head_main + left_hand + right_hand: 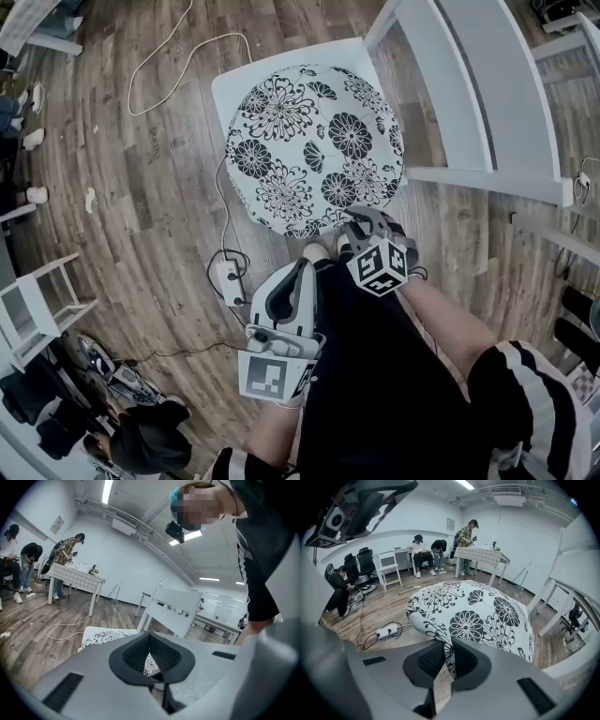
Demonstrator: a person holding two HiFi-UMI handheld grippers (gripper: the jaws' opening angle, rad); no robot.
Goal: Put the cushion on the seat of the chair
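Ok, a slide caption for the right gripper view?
Right tool pinches the edge of the floral cushion, a power strip on the wood floor beside.

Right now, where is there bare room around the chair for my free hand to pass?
Free: the wood floor left of the chair, between the seat and the white cable loop. The cushion covers nearly the whole seat. Crowded: the near edge, where the right hand-held gripper grips the cushion and a power strip lies with its cords.
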